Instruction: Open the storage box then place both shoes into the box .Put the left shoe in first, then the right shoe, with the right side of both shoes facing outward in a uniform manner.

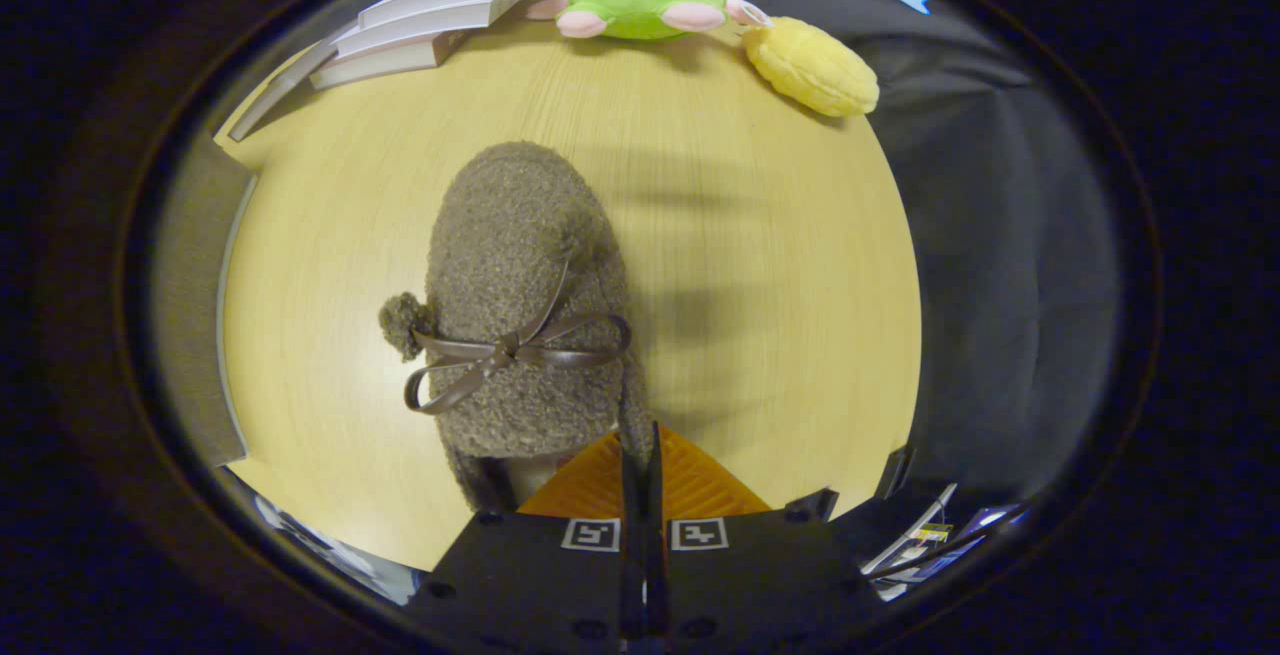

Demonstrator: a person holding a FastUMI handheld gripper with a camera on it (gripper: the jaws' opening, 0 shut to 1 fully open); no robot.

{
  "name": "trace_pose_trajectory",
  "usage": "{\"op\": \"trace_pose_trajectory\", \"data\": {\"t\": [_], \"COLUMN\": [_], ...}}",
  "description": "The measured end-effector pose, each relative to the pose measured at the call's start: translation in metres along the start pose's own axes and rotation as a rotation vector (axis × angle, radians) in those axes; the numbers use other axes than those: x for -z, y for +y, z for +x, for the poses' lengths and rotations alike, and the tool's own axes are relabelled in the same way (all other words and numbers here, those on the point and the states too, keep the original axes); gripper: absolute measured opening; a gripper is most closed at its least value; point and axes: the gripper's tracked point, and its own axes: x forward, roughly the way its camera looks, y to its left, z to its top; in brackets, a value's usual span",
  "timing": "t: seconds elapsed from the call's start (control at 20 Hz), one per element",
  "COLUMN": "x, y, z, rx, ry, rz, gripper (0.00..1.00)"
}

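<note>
A brown fuzzy shoe (pixel 515 265) with a dark ribbon bow (pixel 510 350) and a small pompom (pixel 402 323) points away from me, just ahead of the fingers. My gripper (pixel 640 470) has its two orange fingers (pixel 690 485) pressed together on a thin strip of the shoe's rim by the opening. The shoe seems to hang a little above the wooden table (pixel 760 235), where its shadow falls to the right. A grey fabric panel (pixel 190 295) with a pale edge stands to the left of the shoe; I cannot tell whether it is the storage box.
Beyond the shoe, a stack of white books (pixel 440 20) lies at the table's far left. A green plush turtle (pixel 645 3) and a yellow plush (pixel 812 67) sit along the far edge. The table's right edge drops off to black cloth (pixel 1000 265).
</note>
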Motion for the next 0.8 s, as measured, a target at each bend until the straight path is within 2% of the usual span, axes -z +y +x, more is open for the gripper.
{"op": "trace_pose_trajectory", "data": {"t": [0.2, 0.45, 0.65, 0.8], "x": [0.003, 0.003, 0.001, -0.005], "y": [0.000, -0.009, -0.019, -0.020], "z": [-0.004, -0.022, -0.054, -0.089], "rx": [0.009, 0.071, 0.144, 0.178], "ry": [-0.006, -0.050, -0.074, -0.108], "rz": [0.001, 0.032, 0.038, 0.095], "gripper": [0.05, 0.04, 0.04, 0.03]}}
